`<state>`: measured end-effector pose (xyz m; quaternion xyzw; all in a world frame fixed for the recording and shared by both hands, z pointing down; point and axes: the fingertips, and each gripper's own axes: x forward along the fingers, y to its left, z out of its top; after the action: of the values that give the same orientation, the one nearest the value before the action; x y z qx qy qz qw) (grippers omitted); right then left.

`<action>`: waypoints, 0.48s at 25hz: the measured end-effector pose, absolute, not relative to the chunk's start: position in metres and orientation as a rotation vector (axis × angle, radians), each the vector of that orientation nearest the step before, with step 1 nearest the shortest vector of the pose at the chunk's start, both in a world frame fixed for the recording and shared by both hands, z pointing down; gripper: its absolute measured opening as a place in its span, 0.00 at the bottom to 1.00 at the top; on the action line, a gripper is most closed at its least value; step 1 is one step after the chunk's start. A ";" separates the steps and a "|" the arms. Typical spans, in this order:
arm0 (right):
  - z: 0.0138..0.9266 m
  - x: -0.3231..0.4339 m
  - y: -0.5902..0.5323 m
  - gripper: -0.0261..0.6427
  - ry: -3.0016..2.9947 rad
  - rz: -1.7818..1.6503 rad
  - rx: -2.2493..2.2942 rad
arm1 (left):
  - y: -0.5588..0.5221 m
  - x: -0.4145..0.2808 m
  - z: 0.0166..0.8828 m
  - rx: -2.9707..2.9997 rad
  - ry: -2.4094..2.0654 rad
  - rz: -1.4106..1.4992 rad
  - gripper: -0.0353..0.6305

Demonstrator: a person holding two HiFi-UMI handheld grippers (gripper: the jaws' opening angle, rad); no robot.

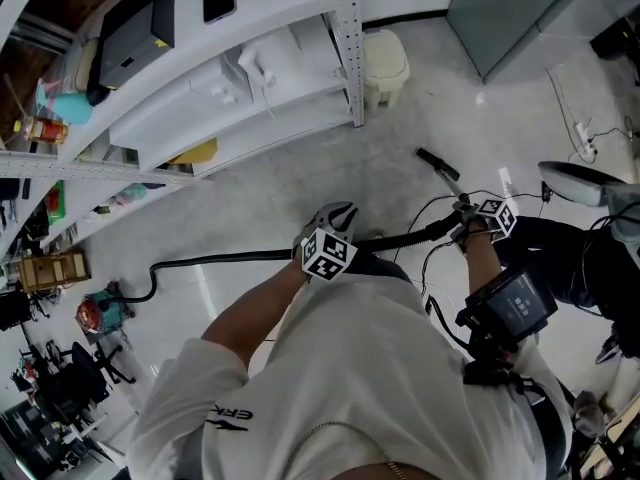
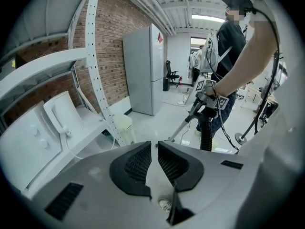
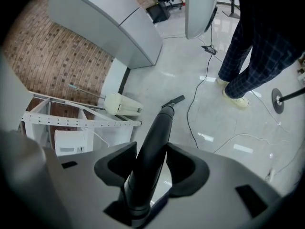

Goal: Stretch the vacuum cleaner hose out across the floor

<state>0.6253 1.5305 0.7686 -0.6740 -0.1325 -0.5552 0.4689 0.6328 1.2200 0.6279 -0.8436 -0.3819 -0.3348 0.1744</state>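
The black vacuum hose (image 1: 230, 258) runs across the pale floor from a small red and teal machine (image 1: 100, 310) at the left, under my left gripper (image 1: 335, 218), up to my right gripper (image 1: 470, 213). My right gripper (image 3: 151, 147) is shut on the hose's rigid black wand (image 3: 159, 128); the pads touch it on both sides. The nozzle (image 3: 174, 100) points at the floor ahead. My left gripper (image 2: 154, 144) has its jaws almost together with nothing between them. From there the hose (image 2: 206, 135) shows hanging from the right gripper (image 2: 205, 97).
White metal shelving (image 1: 345, 48) stands along the left, with a white bin (image 1: 385, 63) at its end. A grey cabinet (image 1: 510, 8) is at the back right. Thin cables (image 3: 200, 94) lie on the floor. A person in dark trousers (image 3: 257, 56) stands at the right beside a stand base (image 3: 283, 99).
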 end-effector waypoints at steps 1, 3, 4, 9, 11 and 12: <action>0.768 0.625 1.530 0.33 -0.323 -1.359 -1.649 | 1.219 0.632 0.629 -2.384 -1.084 -0.953 0.10; 0.768 0.626 1.528 0.33 -0.318 -1.359 -1.645 | 1.217 0.631 0.629 -2.381 -1.085 -0.958 0.10; 0.768 0.626 1.527 0.33 -0.316 -1.359 -1.646 | 1.217 0.631 0.629 -2.383 -1.086 -0.958 0.10; 0.771 0.624 1.521 0.33 -0.302 -1.372 -1.644 | 1.216 0.629 0.630 -2.382 -1.086 -0.962 0.10; 0.772 0.623 1.521 0.33 -0.302 -1.375 -1.645 | 1.217 0.630 0.630 -2.381 -1.088 -0.959 0.10; 0.772 0.623 1.521 0.33 -0.302 -1.376 -1.646 | 1.218 0.630 0.630 -2.380 -1.089 -0.959 0.10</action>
<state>0.6226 1.5213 0.7716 -0.6712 -0.1230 -0.5611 0.4685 0.6296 1.2175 0.6298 -0.8405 -0.3846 -0.3385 0.1762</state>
